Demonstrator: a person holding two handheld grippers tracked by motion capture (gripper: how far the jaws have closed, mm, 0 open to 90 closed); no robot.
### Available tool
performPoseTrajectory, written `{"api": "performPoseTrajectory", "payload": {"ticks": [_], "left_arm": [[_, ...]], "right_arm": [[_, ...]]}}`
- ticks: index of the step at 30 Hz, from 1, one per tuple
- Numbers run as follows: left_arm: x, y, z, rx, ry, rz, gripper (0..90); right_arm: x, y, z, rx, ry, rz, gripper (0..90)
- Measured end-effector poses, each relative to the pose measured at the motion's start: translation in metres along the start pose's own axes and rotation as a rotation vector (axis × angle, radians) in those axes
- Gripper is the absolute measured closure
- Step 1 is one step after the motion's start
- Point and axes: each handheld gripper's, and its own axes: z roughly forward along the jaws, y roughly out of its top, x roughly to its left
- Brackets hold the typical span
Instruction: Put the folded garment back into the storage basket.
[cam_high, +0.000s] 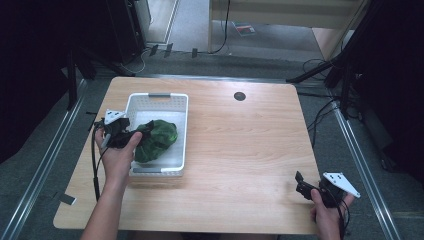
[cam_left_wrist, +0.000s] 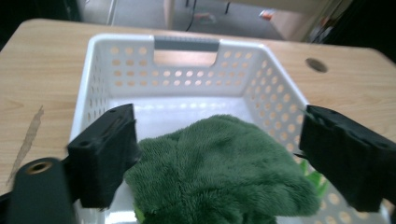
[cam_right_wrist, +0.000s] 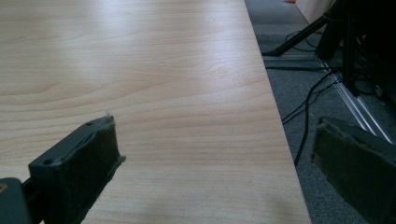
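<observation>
A white perforated basket (cam_high: 183, 131) stands on the left half of the wooden table (cam_high: 245, 150). A dark green plush thing (cam_high: 159, 140) lies in its near part. My left gripper (cam_high: 143, 131) reaches in over the basket's left rim, right at the plush. In the left gripper view the basket (cam_left_wrist: 116, 44) opens ahead, and my left gripper (cam_left_wrist: 218, 114) stands open with the plush (cam_left_wrist: 219, 172) between its jaws. My right gripper (cam_high: 301, 184) hovers at the table's near right corner. It is open (cam_right_wrist: 215, 123) and holds nothing, with one jaw over the table (cam_right_wrist: 140, 56) and the other past its edge.
A round cable hole (cam_high: 239, 96) sits in the table's far middle and also appears past the basket (cam_left_wrist: 316, 65). Stand legs and cables (cam_right_wrist: 308, 93) lie on the grey floor off the right edge. Metal rails (cam_high: 360, 165) run along both sides of the table.
</observation>
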Motion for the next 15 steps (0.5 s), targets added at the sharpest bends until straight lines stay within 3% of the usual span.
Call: {"api": "performPoseTrajectory", "payload": {"ticks": [5,10,15], "left_arm": [[0.007,-0.003,-0.017,-0.04,-0.058,0.017,1.1],[0.013,-0.009,-0.033,-0.068,-0.083,0.012,1.1],[0.022,-0.015,-0.048,-0.078,-0.073,0.022,1.1]], "right_arm": [[0.0,0.0,0.0,-0.001,-0.004,0.001,1.1],[0.001,0.0,0.0,-0.001,-0.006,0.002,1.2],[0.001,0.0,0.0,-0.002,-0.009,0.001,1.1]]}}
